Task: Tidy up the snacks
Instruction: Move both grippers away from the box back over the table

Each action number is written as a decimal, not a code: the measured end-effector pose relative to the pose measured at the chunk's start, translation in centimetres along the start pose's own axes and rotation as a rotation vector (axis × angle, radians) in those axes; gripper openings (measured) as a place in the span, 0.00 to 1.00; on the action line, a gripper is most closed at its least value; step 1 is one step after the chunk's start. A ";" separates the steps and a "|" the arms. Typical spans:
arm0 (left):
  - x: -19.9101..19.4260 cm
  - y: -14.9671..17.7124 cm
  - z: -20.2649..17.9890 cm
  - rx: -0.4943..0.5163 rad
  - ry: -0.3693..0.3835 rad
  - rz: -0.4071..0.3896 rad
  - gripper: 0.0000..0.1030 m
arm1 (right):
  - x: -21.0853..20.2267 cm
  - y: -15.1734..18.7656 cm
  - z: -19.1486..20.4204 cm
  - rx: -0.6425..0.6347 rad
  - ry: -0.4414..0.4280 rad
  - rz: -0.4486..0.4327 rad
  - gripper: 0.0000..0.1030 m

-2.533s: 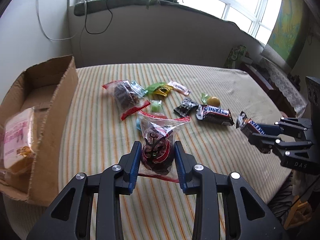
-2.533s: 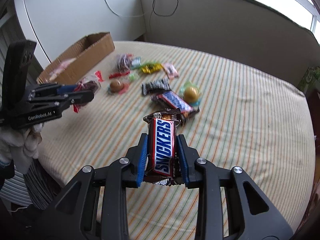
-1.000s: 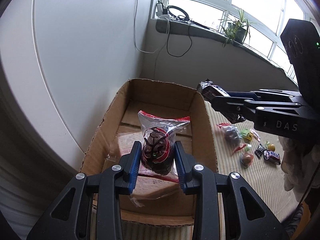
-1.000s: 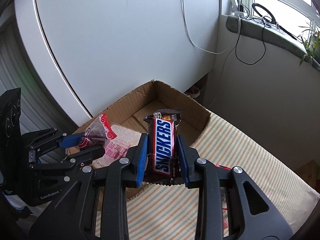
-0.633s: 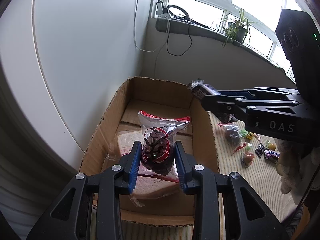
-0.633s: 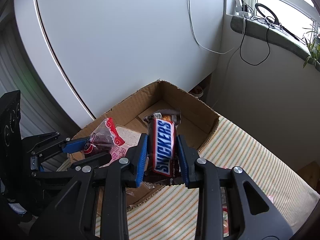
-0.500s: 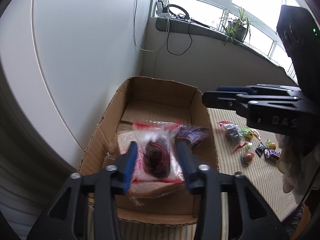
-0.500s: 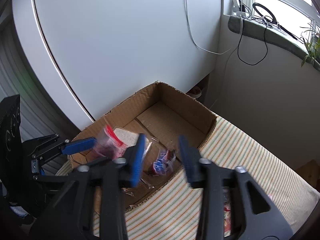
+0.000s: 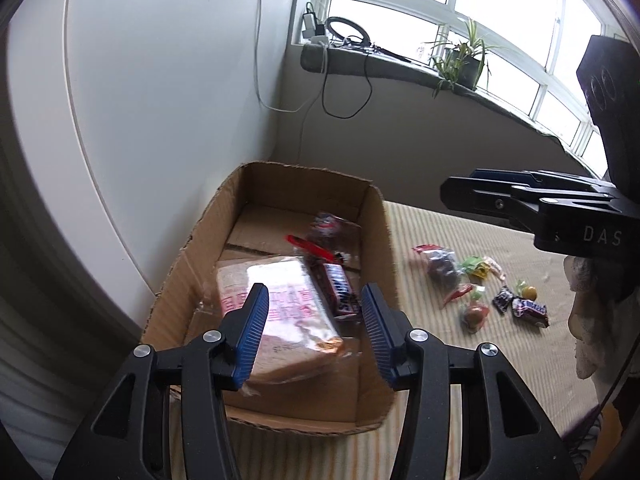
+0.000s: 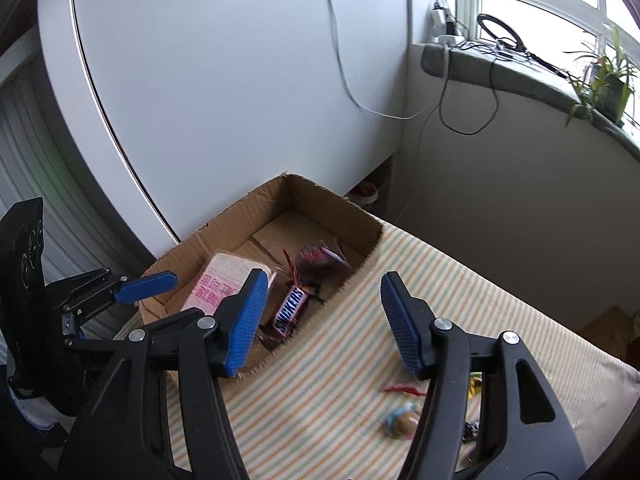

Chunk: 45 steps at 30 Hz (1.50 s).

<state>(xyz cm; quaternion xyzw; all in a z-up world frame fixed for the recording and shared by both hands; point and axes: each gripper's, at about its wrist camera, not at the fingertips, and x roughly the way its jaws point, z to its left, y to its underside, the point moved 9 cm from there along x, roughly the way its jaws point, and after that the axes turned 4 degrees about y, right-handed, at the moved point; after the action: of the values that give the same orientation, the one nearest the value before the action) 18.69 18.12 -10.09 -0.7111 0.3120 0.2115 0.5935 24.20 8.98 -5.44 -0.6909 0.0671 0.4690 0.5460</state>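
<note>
Both claws hang spread and empty over the cardboard box — left claw, right claw — so the snacks can fall clear. Half a second ago both pieces were blurred in mid-drop; now the Snickers bar and the clear-wrapped dark sweet lie inside the box, beside the pink packet. More snacks remain on the striped worktop, to be collected.
</note>
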 end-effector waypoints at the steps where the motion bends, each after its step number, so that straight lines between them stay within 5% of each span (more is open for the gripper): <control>1: -0.1 0.0 -0.3 0.003 0.004 -0.002 0.46 | -0.4 0.1 -0.3 0.003 0.003 -0.003 0.60; 20: 0.3 0.5 -8.4 0.071 0.106 0.012 0.46 | -7.5 4.1 -7.2 0.043 0.115 -0.053 0.60; 45: 2.0 2.9 -13.2 0.110 0.170 0.074 0.46 | -11.0 12.6 -16.1 0.168 0.222 -0.010 0.60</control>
<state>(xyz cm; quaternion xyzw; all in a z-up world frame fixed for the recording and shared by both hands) 17.15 4.55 -10.80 -0.6807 0.3984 0.1550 0.5948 19.74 -13.74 -6.83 -0.6908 0.1624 0.3797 0.5935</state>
